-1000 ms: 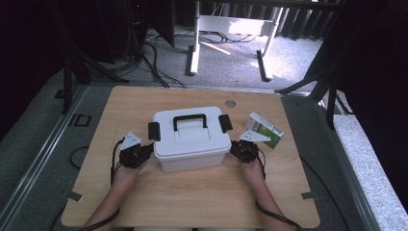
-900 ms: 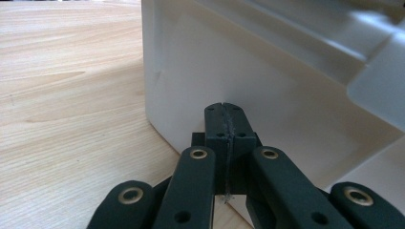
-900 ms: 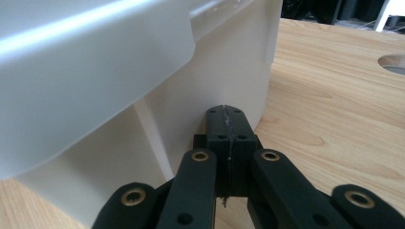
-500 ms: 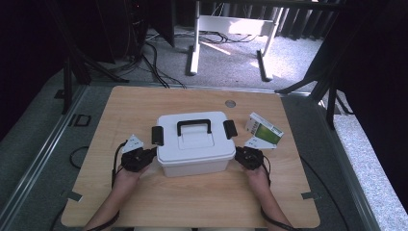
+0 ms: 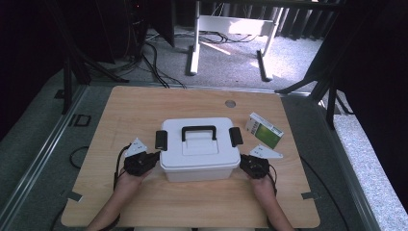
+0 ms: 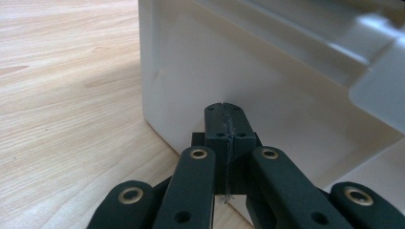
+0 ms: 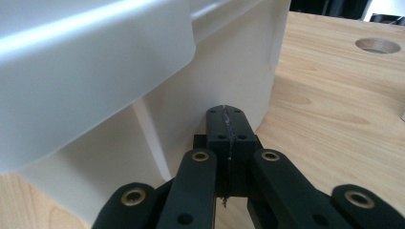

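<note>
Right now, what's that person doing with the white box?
A person is pressing one pair of tongs against each end of a white plastic box with a black handle, sitting in the middle of the wooden table. The left tongs and right tongs are both shut, tips pushed against the box's walls, not pinching anything. The lid is on, with its black latches up. A small green and white carton lies to the right.
</note>
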Available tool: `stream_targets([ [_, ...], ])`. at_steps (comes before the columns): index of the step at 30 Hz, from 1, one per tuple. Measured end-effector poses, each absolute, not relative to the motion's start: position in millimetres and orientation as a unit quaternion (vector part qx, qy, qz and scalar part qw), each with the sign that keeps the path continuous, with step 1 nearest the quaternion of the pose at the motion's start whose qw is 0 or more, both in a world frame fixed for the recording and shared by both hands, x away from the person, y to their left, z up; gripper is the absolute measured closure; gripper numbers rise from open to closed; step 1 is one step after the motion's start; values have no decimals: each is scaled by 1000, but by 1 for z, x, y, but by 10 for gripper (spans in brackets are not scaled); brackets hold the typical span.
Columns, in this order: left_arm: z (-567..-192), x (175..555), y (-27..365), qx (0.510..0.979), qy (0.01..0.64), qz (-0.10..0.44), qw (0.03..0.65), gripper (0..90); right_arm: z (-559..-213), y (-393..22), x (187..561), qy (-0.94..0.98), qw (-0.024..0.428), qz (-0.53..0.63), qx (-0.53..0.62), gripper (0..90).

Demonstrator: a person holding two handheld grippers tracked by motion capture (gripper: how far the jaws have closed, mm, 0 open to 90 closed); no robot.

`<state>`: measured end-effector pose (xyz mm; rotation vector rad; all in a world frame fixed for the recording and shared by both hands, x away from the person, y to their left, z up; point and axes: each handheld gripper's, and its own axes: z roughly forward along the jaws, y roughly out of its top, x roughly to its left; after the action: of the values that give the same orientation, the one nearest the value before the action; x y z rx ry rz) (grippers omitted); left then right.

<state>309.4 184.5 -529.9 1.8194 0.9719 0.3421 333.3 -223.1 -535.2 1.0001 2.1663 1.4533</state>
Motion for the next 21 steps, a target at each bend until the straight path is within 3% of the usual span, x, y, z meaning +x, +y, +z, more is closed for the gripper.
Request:
stream_targets([
  [21,-529,290,177,769,376,126,501,900,-533,-240,287,772,164,509,344,900],
])
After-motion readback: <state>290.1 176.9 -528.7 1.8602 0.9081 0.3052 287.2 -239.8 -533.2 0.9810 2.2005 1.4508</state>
